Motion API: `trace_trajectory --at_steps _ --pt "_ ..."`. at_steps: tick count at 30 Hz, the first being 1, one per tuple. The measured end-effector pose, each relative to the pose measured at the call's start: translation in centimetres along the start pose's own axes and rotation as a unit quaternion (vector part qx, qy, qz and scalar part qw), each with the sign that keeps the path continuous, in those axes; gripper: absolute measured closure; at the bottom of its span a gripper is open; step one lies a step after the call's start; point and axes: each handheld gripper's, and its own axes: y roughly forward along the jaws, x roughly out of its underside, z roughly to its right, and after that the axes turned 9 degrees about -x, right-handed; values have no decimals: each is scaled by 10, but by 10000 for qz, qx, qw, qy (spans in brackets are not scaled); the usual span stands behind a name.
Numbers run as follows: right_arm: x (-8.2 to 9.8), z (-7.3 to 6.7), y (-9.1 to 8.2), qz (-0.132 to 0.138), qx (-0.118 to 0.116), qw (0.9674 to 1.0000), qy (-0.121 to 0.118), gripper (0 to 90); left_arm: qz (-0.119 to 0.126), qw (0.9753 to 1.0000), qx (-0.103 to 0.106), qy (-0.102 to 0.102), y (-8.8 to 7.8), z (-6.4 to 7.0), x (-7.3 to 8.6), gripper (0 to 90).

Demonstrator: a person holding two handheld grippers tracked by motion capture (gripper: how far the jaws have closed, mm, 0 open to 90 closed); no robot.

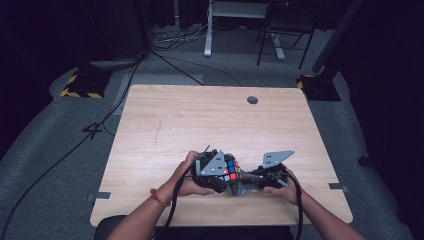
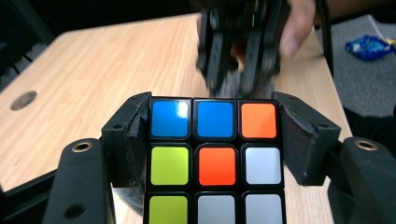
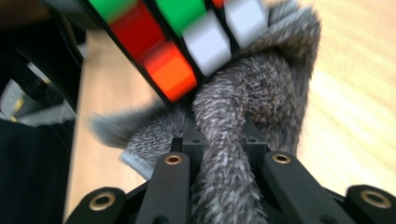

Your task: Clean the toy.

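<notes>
Gripping the cube (image 2: 215,158) from both sides, my left gripper (image 1: 212,172) has its jaws closed on it near the table's (image 1: 165,125) front edge. My right gripper (image 3: 224,161), touching the cube, pinches a grey cloth (image 3: 261,88).

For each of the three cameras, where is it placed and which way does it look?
High view: fixed above the person's side, looking forward and down at the wooden table; both forearms enter from below.
Left gripper view: rides the left gripper, looking along its jaws at the Rubik's cube clamped between them.
Right gripper view: rides the right gripper, looking along its jaws pinching a grey cloth against the cube.
Both gripper views share the cube and cloth.
</notes>
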Motion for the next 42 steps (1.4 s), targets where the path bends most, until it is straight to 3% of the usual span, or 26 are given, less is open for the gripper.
trace_trajectory --at_steps 4,8,11,13,15,18,23,29,37,40,42 --pt "2 0 -10 357 -160 9992 65 783 95 9998 42 -156 -2 -4 1 332" --pt "0 -1 -14 572 -209 9981 -19 783 121 9991 126 -383 -4 -9 6 330" --pt "-3 -4 -17 657 -198 9976 -77 783 -12 9990 165 -419 -2 -10 9 322" --pt "-5 -6 -21 834 -239 9962 -98 785 -209 9992 149 -297 3 -6 10 319" --pt "-11 -11 -23 722 -143 9968 -306 785 -301 9993 84 -192 6 -3 9 333" --pt "-10 -13 -22 734 -57 9969 -285 786 -321 9994 15 -115 7 -3 7 336" --pt "-16 -18 -24 562 173 9970 -507 786 -376 9993 15 -64 7 -3 7 337" --pt "-14 -18 -23 489 67 9974 -534 787 -271 9996 -3 -52 0 -5 3 339" --pt "-11 -19 -11 -78 79 9976 -686 787 -51 9999 -27 -129 -9 -9 2 338" --pt "-12 -20 -12 -58 95 9974 -718 787 -88 9999 18 -80 -8 -9 3 338" --pt "-15 -23 -18 155 156 9967 -782 787 -115 9999 51 -49 -7 -9 4 338"
